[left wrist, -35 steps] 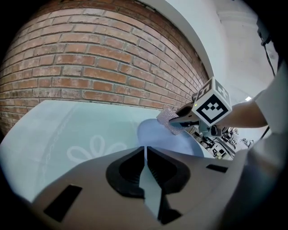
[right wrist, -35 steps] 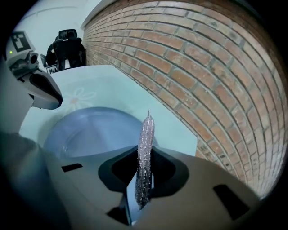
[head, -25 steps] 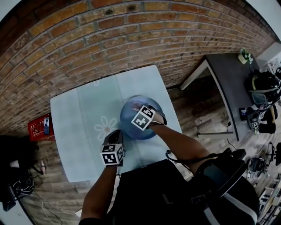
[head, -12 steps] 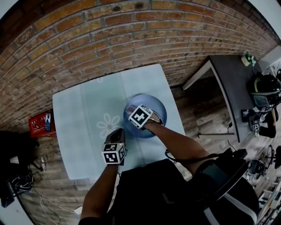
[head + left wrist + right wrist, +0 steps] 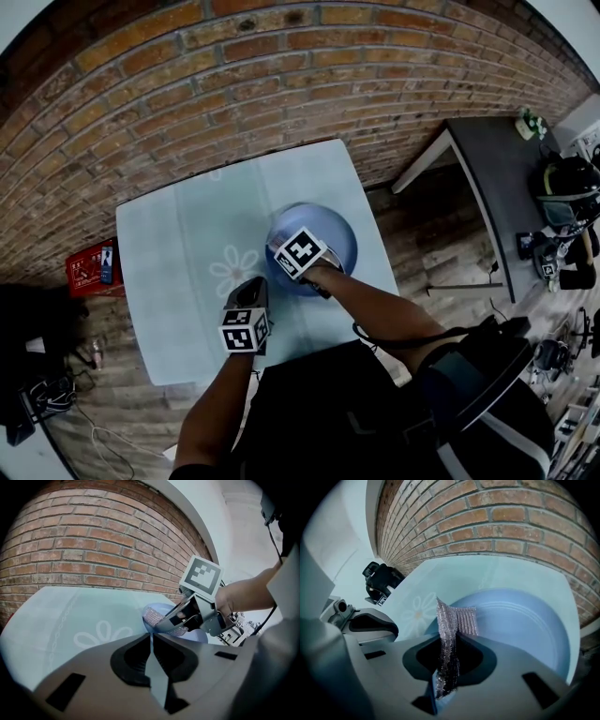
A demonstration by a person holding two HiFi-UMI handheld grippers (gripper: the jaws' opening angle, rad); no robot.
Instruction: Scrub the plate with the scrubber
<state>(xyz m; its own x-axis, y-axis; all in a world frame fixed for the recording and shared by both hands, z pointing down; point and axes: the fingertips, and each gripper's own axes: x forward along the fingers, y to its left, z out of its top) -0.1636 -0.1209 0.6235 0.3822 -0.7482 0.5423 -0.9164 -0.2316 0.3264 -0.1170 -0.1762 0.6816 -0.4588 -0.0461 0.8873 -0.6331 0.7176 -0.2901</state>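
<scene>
Pinching the scrubber (image 5: 454, 620) hard, the right gripper (image 5: 449, 667) has its jaws closed on the silvery mesh pad. The pad's free end pokes out past the tips, right over the left rim of the blue plate (image 5: 520, 620); whether it presses on the plate is hard to call. The left gripper (image 5: 151, 653) hangs just off the plate's near-left edge, over the table (image 5: 178, 244), jaws pressed together with nothing between them. Count it up: one plate, one scrubber, two grippers, one table. Against a second ago, the right gripper has slid from over the plate's middle out toward that left rim, while the left gripper has kept its spot beside the plate
</scene>
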